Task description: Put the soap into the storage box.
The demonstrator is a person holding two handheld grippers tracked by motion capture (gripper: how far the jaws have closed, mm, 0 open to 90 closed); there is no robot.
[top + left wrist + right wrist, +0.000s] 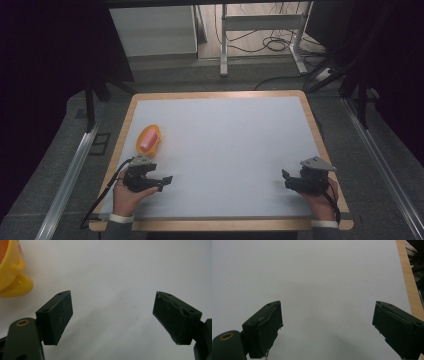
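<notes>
Left gripper (162,181) sits low at the near-left of the table (225,140), jaws spread wide with nothing between them. Just beyond it lies the yellow cup (149,140), tipped on its side, something pink inside; in the left gripper view the cup (11,270) peeks in at the top-left corner. Right gripper (286,177) rests at the near-right, jaws equally wide apart over bare tabletop, well away from the cup.
</notes>
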